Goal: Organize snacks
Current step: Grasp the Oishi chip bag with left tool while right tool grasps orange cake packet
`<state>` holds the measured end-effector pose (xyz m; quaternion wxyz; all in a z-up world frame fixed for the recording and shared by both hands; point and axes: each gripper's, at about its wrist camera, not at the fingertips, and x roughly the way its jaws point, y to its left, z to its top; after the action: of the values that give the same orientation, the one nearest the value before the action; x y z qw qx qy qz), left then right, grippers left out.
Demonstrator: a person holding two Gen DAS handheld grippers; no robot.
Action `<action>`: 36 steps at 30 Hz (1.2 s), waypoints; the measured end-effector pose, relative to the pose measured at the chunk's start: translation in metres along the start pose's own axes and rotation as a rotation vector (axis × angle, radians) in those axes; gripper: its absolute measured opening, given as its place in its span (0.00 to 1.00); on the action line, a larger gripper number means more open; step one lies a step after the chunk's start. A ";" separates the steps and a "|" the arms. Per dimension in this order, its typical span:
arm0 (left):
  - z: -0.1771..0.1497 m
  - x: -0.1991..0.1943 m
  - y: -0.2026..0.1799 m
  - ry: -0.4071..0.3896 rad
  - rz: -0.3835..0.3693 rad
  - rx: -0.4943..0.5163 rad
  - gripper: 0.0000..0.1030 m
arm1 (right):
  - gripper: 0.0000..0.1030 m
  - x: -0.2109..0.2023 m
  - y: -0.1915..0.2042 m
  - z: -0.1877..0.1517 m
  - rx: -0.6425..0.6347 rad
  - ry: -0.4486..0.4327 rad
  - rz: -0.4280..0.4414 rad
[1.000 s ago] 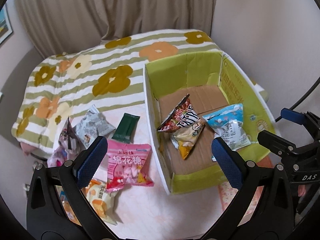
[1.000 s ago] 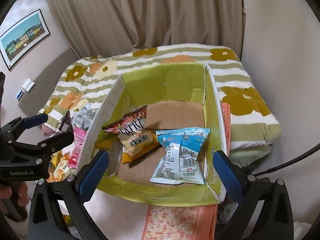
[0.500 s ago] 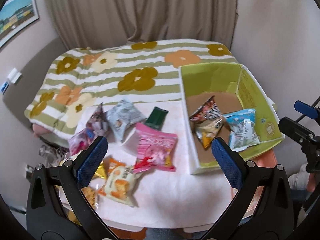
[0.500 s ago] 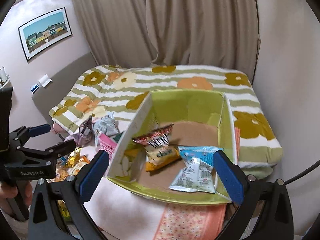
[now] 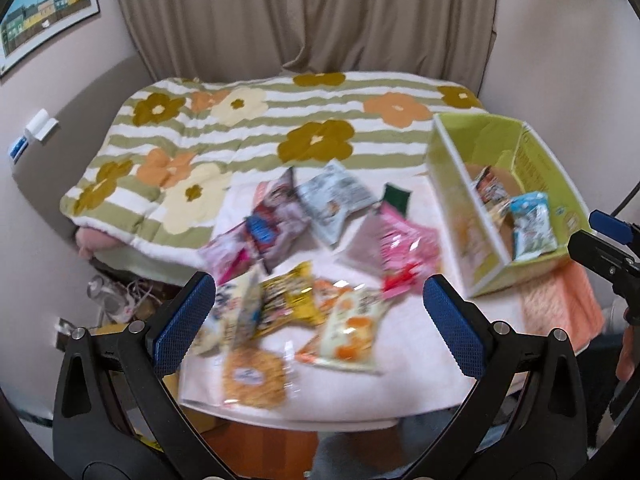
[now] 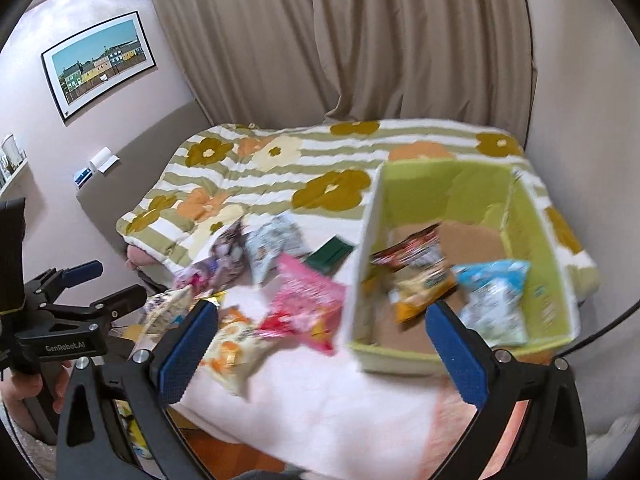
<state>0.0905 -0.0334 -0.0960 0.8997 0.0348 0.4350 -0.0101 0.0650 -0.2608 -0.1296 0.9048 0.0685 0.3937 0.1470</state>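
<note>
snack packets scattered ahead of the spread left gripper [image 5: 318, 300]

a pink bag [image 5: 404, 240] lies beyond its right finger; the green box [image 5: 532, 152] holding packets sits far right.

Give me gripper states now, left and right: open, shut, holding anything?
Left gripper: open, nothing between its blue-padded fingers.
Right gripper: open, holding nothing.

left wrist: high, snack-side | right wrist: high, box-side | shared: box [image 5: 516, 216]
</note>
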 end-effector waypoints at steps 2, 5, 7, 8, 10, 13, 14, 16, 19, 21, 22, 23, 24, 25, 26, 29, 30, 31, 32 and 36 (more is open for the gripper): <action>-0.010 0.005 0.024 0.014 -0.004 0.006 1.00 | 1.00 0.013 0.018 -0.007 0.020 0.026 0.008; -0.023 0.017 0.058 0.039 -0.013 0.024 1.00 | 1.00 0.029 0.041 -0.019 0.056 0.057 0.018; -0.030 0.025 0.074 0.048 -0.020 0.040 1.00 | 1.00 0.044 0.054 -0.027 0.086 0.080 0.024; -0.035 0.032 0.085 0.057 -0.028 0.054 1.00 | 1.00 0.051 0.060 -0.032 0.098 0.089 0.027; -0.040 0.046 0.098 0.072 -0.038 0.076 1.00 | 1.00 0.067 0.068 -0.041 0.121 0.113 0.033; -0.047 0.070 0.108 0.098 -0.063 0.123 1.00 | 1.00 0.089 0.079 -0.053 0.143 0.146 0.039; -0.050 0.080 0.110 0.107 -0.072 0.157 1.00 | 1.00 0.098 0.081 -0.057 0.152 0.164 0.042; -0.054 0.093 0.107 0.122 -0.066 0.213 1.00 | 1.00 0.115 0.085 -0.066 0.170 0.195 0.046; -0.061 0.113 0.100 0.144 -0.056 0.298 1.00 | 1.00 0.136 0.087 -0.073 0.194 0.226 0.055; -0.062 0.126 0.098 0.159 -0.065 0.317 1.00 | 1.00 0.146 0.087 -0.077 0.210 0.237 0.063; -0.062 0.130 0.098 0.162 -0.068 0.318 1.00 | 1.00 0.153 0.085 -0.079 0.221 0.242 0.065; -0.062 0.138 0.098 0.170 -0.074 0.316 1.00 | 1.00 0.157 0.084 -0.080 0.228 0.245 0.068; -0.062 0.143 0.097 0.176 -0.076 0.314 1.00 | 1.00 0.163 0.083 -0.082 0.236 0.254 0.069; -0.063 0.148 0.097 0.183 -0.078 0.314 1.00 | 1.00 0.168 0.081 -0.084 0.243 0.262 0.068; -0.064 0.156 0.096 0.194 -0.080 0.317 1.00 | 1.00 0.172 0.080 -0.086 0.249 0.268 0.069; -0.065 0.167 0.095 0.204 -0.077 0.333 1.00 | 1.00 0.186 0.076 -0.093 0.274 0.282 0.076; -0.066 0.171 0.094 0.205 -0.074 0.342 1.00 | 1.00 0.188 0.075 -0.094 0.281 0.284 0.081; -0.066 0.174 0.093 0.206 -0.072 0.348 1.00 | 1.00 0.191 0.075 -0.096 0.288 0.287 0.086; -0.067 0.176 0.092 0.206 -0.070 0.356 0.99 | 1.00 0.194 0.074 -0.098 0.292 0.292 0.092; -0.068 0.186 0.090 0.222 -0.071 0.377 0.91 | 1.00 0.202 0.072 -0.102 0.307 0.299 0.107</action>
<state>0.1567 0.0633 -0.2791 0.8229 0.1878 0.5229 -0.1192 0.1057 -0.1268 -0.3211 0.8063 0.2037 0.5371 0.1415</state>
